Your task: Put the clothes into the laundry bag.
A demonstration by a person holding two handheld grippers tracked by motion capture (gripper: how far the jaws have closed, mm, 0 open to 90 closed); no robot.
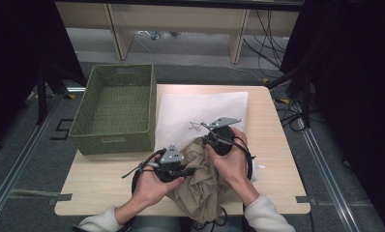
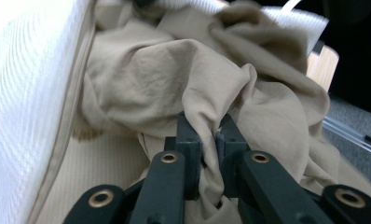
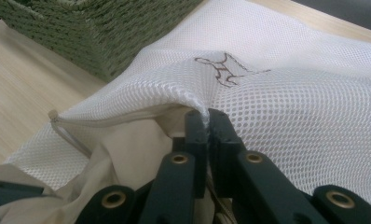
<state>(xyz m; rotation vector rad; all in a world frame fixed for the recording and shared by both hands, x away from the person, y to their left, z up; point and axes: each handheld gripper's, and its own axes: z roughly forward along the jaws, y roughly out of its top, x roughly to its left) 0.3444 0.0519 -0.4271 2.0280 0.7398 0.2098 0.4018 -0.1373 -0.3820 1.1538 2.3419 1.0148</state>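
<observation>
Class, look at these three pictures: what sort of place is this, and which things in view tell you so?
Probably a lab or recording room set up for a laundry chore: a small wooden table on grey carpet, loose cables behind it, and a woven basket beside a mesh bag.

The right gripper is pinching the white mesh bag edge at frame center; the green woven basket is sitting upper left on the wooden table.

You have the basket at frame left, the mesh bag right of it, the garment below, on the table.
</observation>
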